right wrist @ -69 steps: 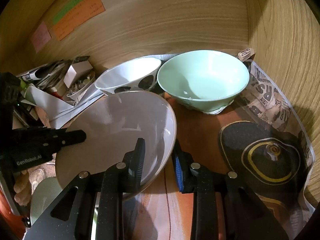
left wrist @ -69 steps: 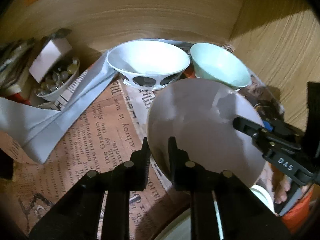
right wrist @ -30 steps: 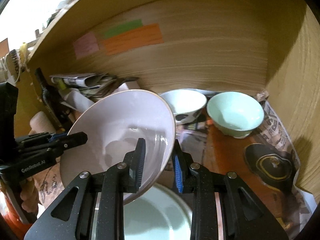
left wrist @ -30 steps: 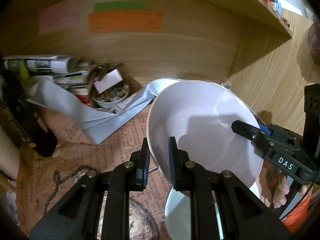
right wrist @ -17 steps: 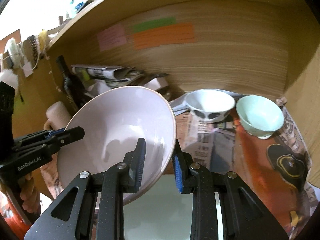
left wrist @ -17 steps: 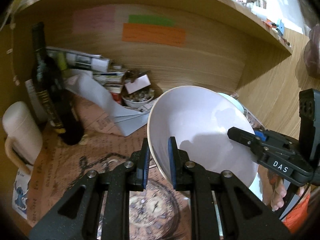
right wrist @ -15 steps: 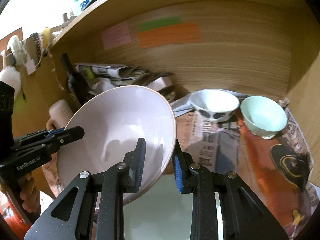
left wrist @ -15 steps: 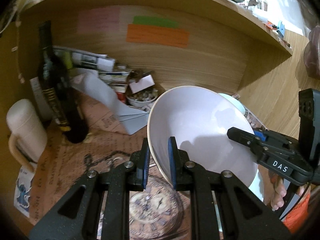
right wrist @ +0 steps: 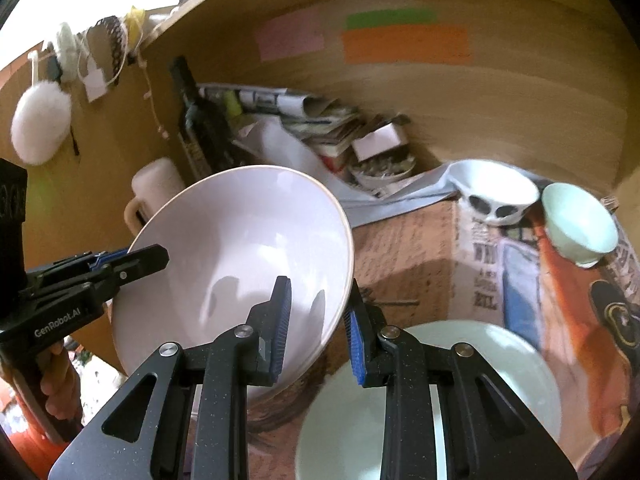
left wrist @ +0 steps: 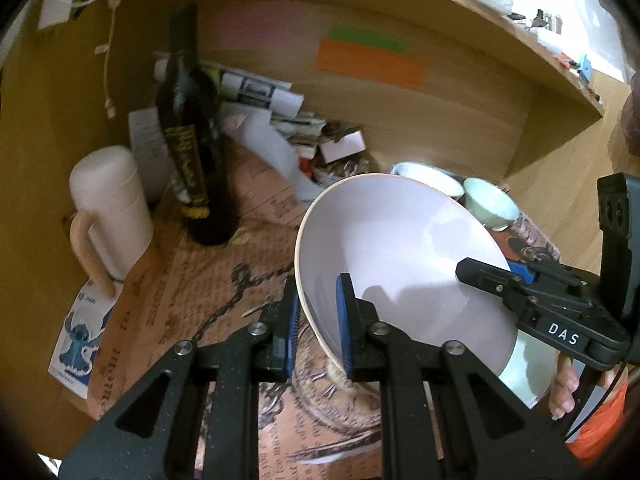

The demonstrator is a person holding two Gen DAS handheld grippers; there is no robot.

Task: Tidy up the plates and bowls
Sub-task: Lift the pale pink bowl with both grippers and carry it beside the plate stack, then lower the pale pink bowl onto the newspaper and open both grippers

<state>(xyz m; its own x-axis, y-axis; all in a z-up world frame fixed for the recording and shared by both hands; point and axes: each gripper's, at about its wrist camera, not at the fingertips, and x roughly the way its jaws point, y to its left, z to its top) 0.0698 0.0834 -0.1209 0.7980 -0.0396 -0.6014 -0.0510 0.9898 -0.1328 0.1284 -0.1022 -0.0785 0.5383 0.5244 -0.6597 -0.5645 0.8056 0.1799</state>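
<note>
While the left claw and right claw each pinch opposite rims of the large pale-pink ceramic bowl, held tilted above the tabletop, nothing looks stacked yet: the round pale-green plate lies just beneath, and the white black-spotted bowl and mint-green bowl stand well beyond.

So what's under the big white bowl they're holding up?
Below the big white bowl lies a pale green round plate on printed paper. The bowl and gripper fingers cover part of the plate.

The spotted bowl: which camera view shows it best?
The right wrist view: the spotted bowl shows whole, dark spots included. In the left wrist view only its rim peeks from behind the big bowl.
</note>
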